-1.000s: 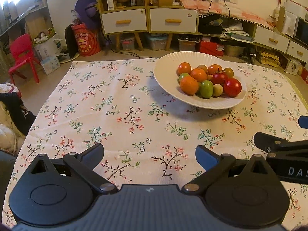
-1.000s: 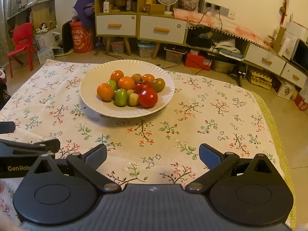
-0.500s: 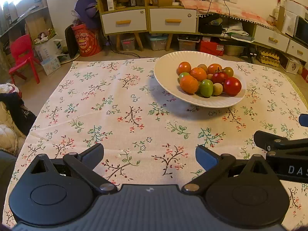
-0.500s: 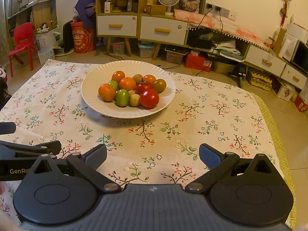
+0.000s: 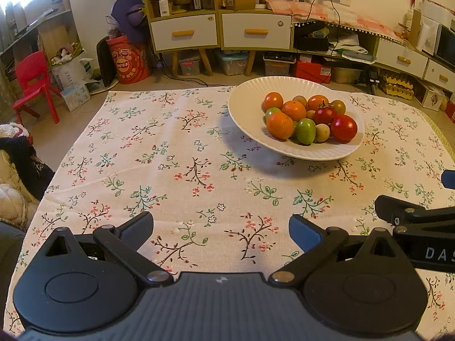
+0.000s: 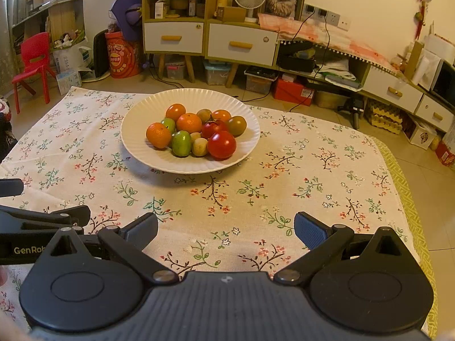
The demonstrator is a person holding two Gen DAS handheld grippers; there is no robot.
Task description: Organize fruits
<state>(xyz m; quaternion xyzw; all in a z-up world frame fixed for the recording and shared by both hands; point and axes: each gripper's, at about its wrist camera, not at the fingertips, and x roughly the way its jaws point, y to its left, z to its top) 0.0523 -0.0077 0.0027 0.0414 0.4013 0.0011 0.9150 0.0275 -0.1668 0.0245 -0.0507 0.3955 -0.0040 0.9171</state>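
Now | left tool (image 5: 221, 228) agape | right tool (image 6: 226, 228) agape | fruits (image 6: 196, 133) heaped widthwise in plate (image 6: 136, 147)

The tablecloth (image 5: 176, 153) is woven cloth, matt, with a printed floral pattern. The plate (image 6: 136, 142) looks like glazed ceramic or plastic, off-white, with a finely ribbed rim and a soft sheen. The red tomato (image 6: 221, 145) has a smooth, glossy skin; the orange (image 6: 158, 135) is duller and lightly dimpled. The left gripper (image 5: 221, 230) and right gripper (image 6: 226, 231) have matt black plastic bodies with ribbed housings, bright metal pivot pins and blue textured finger pads (image 6: 310, 233). The cabinet (image 6: 210, 37) shows wood framing with smooth white drawer fronts.
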